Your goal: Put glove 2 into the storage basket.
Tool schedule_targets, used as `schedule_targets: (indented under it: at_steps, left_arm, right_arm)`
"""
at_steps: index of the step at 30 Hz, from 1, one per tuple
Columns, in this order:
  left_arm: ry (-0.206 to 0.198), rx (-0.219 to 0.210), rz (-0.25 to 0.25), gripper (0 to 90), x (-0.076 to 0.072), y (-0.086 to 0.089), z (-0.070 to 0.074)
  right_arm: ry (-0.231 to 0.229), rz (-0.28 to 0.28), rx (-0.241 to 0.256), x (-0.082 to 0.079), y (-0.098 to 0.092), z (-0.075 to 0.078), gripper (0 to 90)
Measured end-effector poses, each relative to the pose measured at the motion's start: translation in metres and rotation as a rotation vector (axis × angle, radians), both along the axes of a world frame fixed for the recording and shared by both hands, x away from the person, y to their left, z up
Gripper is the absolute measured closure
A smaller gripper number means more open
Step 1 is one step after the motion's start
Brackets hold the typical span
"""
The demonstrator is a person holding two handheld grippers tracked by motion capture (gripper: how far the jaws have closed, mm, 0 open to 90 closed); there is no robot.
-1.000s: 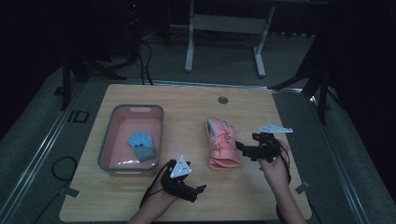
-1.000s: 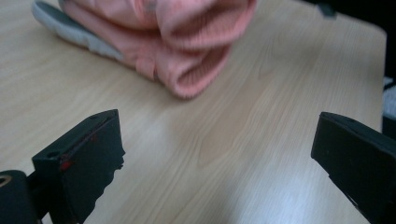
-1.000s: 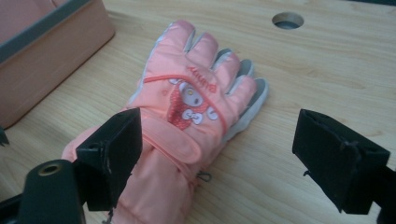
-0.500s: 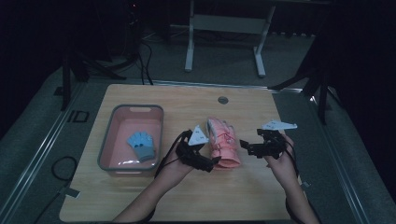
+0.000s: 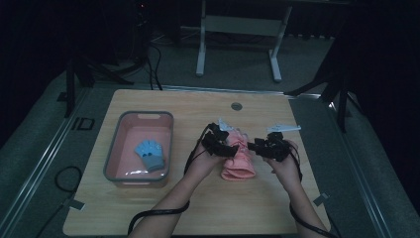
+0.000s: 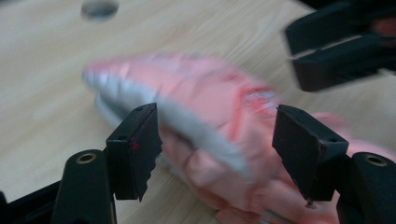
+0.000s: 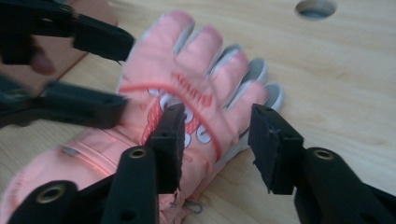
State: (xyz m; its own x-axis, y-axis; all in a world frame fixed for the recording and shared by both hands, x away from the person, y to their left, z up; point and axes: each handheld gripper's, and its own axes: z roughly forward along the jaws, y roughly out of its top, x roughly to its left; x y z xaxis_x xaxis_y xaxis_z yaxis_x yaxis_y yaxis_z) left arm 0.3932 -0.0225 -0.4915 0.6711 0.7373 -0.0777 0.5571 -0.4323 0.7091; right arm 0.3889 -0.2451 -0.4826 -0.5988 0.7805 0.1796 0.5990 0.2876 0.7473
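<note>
A padded pink glove (image 5: 237, 157) with grey-edged fingers lies flat on the pale wood-grain worktop (image 5: 198, 208), flanked by the spread left tongs (image 5: 221, 145) and the spread right tongs (image 5: 255, 147), both hands angled inward.

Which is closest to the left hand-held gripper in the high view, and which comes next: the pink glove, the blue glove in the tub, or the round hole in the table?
Measured from the left hand-held gripper:
1. Pink glove: right at its jaws, mid-table.
2. Round hole: beyond it, toward the table's far edge.
3. Blue glove: off to its left, lying inside the pink tub.
</note>
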Motion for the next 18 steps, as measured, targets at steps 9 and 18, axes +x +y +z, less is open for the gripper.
schedule_targets:
  at_steps: [9,18]
  left_arm:
    - [0.163,-0.095,0.076,20.3,0.009,0.010,-0.033]
    - [0.271,-0.191,0.038,36.2,0.015,0.014,-0.047]
  right_arm:
    - [0.165,-0.028,0.079,0.013,0.000,-0.039,40.1]
    - [0.362,-0.045,0.188,0.029,-0.004,-0.060,40.1]
